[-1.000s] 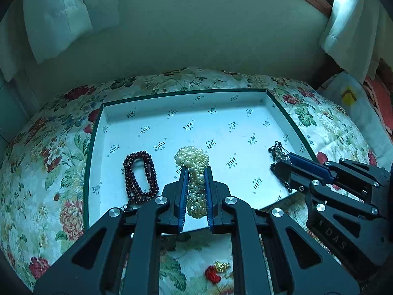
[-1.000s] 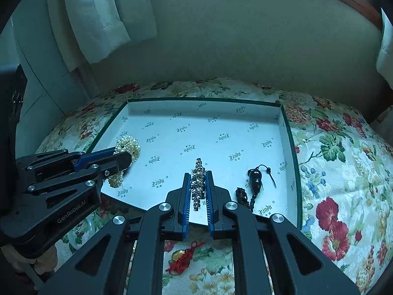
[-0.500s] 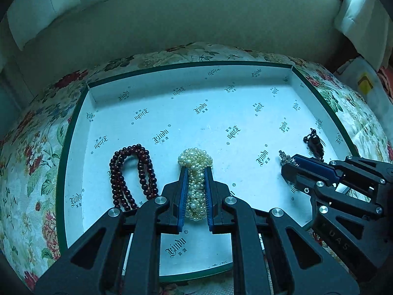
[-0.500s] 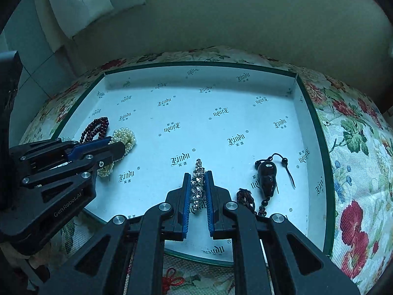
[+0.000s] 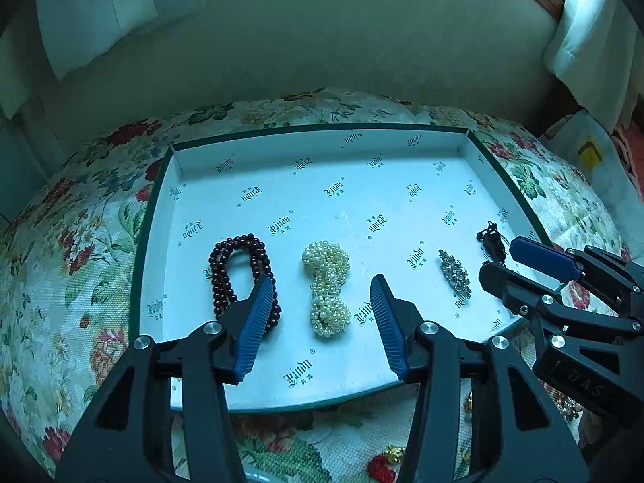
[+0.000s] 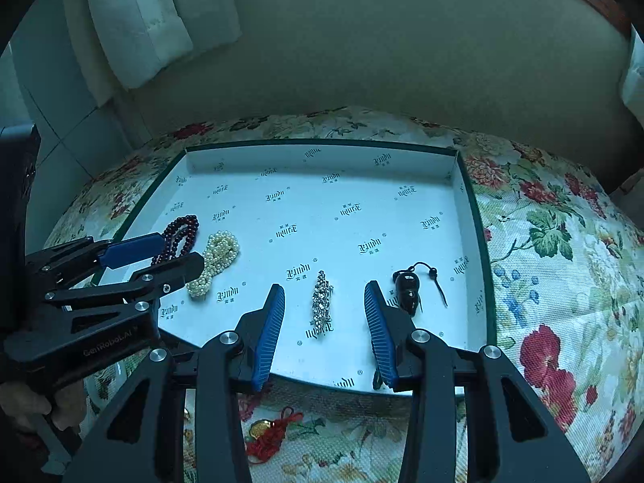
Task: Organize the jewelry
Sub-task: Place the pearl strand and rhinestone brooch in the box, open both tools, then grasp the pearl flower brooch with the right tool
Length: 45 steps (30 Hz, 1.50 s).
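A white printed tray lies on a floral cloth. In it, left to right, lie a dark red bead bracelet, a cream pearl strand, a rhinestone piece and a black bead pendant. My left gripper is open above the pearl strand, clear of it. My right gripper is open above the rhinestone piece, clear of it.
A red and gold knotted charm lies on the cloth in front of the tray. A wall and white curtains stand behind. The right gripper's body shows at the right of the left wrist view.
Both grippers have opened and let go: the pearl strand and the rhinestone piece now lie in the tray. Both grippers have pulled back and up.
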Motion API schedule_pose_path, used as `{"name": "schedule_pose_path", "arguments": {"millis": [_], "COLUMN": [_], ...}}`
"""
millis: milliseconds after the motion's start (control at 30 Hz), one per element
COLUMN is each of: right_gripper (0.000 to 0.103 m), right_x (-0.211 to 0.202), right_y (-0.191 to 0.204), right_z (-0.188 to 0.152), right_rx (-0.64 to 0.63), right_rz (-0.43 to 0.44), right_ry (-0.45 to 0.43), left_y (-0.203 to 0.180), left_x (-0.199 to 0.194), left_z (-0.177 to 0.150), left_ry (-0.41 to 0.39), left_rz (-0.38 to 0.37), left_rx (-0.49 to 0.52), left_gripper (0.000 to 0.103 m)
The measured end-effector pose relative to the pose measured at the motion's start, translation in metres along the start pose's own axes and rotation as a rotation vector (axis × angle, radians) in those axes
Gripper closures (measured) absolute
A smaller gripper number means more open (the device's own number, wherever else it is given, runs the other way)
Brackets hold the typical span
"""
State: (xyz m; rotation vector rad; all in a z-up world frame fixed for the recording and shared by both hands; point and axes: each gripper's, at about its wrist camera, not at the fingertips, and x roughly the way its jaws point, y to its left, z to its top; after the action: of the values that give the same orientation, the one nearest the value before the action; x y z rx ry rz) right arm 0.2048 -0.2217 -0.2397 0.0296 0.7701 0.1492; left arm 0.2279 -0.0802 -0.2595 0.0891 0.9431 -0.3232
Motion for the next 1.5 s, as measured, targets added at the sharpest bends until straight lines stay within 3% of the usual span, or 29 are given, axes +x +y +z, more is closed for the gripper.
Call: {"name": "schedule_pose_path", "arguments": {"millis": [400, 833, 1033, 1500], "right_gripper": [0.061, 0.061, 0.061, 0.061], "right_x": [-0.067, -0.094, -0.1, -0.076], "right_y": [-0.018, -0.02, -0.034, -0.047], "right_z": [-0.058, -0.138, -0.144, -0.144], "right_rx": [0.029, 0.093, 0.128, 0.153], "right_rz": [-0.058, -0.073, -0.105, -0.13], "right_ry": [0.013, 0.11, 0.102, 0.122], "left_y": [-0.001, -0.004, 0.01, 0.028], "left_x": [-0.069, -0.095, -0.101, -0.102], "left_z": [-0.055, -0.133, -0.151, -0.151], "left_ry": [0.002, 0.092, 0.104, 0.103], "left_rz": [-0.023, -0.027, 0.005, 0.036], "left_rx": [-0.038, -0.059, -0.085, -0.107], "left_gripper": [0.049, 0.049, 0.049, 0.049]}}
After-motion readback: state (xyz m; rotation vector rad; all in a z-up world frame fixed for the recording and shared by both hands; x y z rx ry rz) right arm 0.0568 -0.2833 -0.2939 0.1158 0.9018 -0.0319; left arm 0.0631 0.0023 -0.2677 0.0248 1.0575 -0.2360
